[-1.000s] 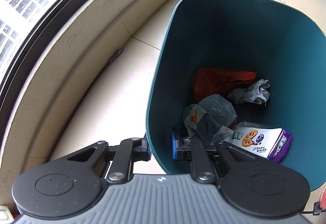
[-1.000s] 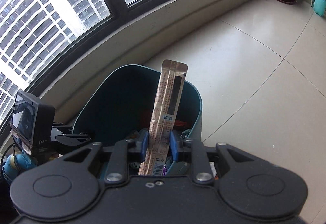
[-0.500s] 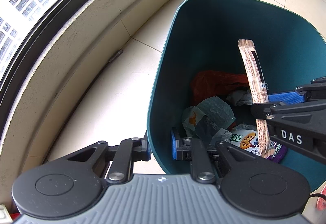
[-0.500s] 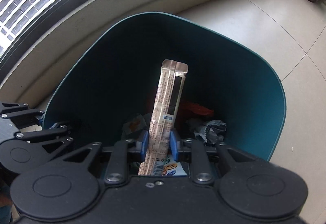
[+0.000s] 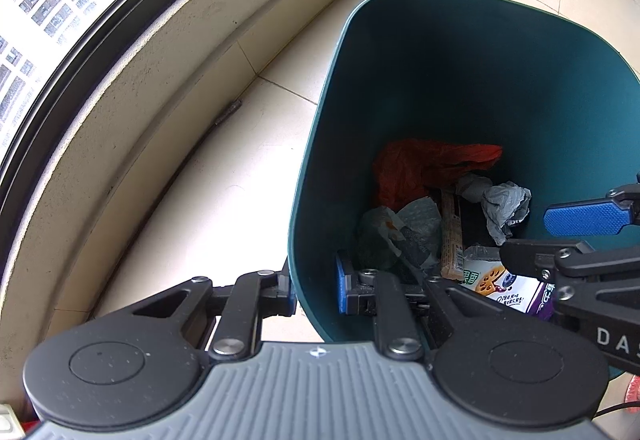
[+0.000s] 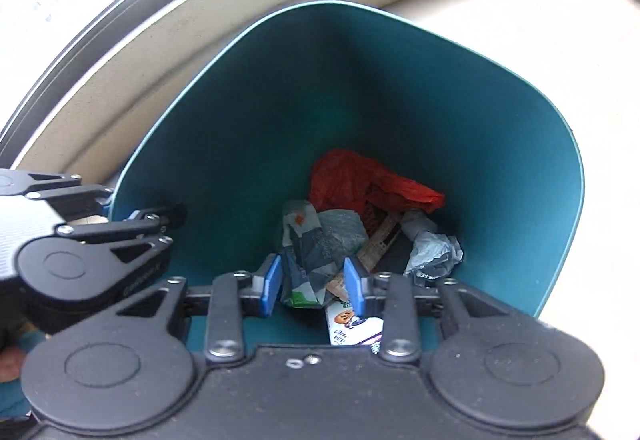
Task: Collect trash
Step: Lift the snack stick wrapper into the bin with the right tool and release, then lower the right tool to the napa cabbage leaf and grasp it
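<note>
From the left wrist, the left gripper [image 5: 316,290] pinches the bin [image 5: 460,80] wall, which keeps the bin steady; the wrapper [image 5: 451,236] lies inside among the trash. From the right wrist, the right gripper [image 6: 312,286] hangs over the bin [image 6: 500,112], jaws spread and empty, so it is best drawn straight up, clear of the rim.

White letters "DAS" stood on the black body of the right hand-held gripper [image 5: 582,236], cut off at the right edge of the left wrist view. The white-and-purple snack packet [image 5: 514,290] in the bin [image 5: 440,80] carried green Chinese characters beside a biscuit picture, plus smaller print too small to read. The long wrapper [image 5: 451,236] had print too, unreadable. Nothing else was legible.
</note>
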Tool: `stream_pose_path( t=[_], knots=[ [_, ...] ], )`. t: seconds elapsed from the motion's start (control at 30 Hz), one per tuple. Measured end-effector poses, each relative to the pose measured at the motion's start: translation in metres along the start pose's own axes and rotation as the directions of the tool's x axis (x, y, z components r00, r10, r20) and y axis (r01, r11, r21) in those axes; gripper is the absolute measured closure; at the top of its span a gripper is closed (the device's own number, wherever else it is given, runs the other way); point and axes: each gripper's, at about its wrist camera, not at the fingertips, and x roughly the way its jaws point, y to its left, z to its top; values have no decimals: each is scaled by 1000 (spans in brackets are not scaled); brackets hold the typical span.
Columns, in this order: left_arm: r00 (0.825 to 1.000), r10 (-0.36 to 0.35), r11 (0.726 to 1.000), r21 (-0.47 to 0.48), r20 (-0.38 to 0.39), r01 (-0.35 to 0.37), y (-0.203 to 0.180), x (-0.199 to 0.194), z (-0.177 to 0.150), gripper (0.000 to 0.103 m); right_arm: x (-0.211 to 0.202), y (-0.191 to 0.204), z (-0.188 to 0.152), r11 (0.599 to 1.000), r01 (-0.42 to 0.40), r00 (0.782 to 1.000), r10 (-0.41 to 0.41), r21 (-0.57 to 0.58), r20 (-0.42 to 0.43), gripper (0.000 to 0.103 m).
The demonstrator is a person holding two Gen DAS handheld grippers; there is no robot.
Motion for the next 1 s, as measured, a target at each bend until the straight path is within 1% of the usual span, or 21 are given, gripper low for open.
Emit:
stream_pose_path(
  t=[0.1,0.23,0.3,0.33,0.37,0.5,0.53,0.57,0.63,0.73,0.83,0.9,1.0],
  knots=[
    [1000,3,1000,-2,0,-3,-2,0,-1,86,-18,1,0,1000,-19,1000,19,-5,10,68],
    [1000,2,1000,-3,-1,-2,-2,0,-1,86,-53,-7,-3,999,-44,998,45,-13,51,66],
    [1000,2,1000,-4,-1,-2,-3,1,-1,86,-70,-14,-9,999,-50,996,51,-15,70,60],
    [1000,2,1000,-3,-1,-2,-3,1,-1,86,-78,-19,-12,999,-46,996,46,-7,79,53],
    [1000,3,1000,-3,-1,-3,-3,1,-1,86,-85,-24,-15,999,-46,995,46,-1,90,49],
    [1000,3,1000,-4,-2,-3,-3,1,-1,86,-109,-57,-33,998,-23,992,15,60,124,46],
    [1000,2,1000,-3,-1,-2,-3,1,-1,86,-110,-66,-39,997,-12,992,2,80,128,42],
    [1000,3,1000,-3,-2,-3,-3,1,-1,86,-109,-76,-45,995,3,992,-17,104,129,40],
    [1000,5,1000,-3,-2,-5,-3,1,-1,86,-101,-95,-58,988,28,993,-46,151,113,40],
    [1000,8,1000,-4,-2,-8,-3,2,-1,86,-79,-121,-76,977,74,995,-87,201,58,39],
    [1000,8,1000,-3,-2,-8,-3,2,-1,86,-50,-141,-95,969,98,995,-101,228,3,39],
    [1000,9,1000,-3,-2,-9,-3,2,-1,86,-28,-151,-106,965,115,993,-111,236,-29,36],
    [1000,11,1000,-1,0,-11,-3,2,-2,86,5,-160,-123,965,130,991,-116,226,-72,28]
  ],
)
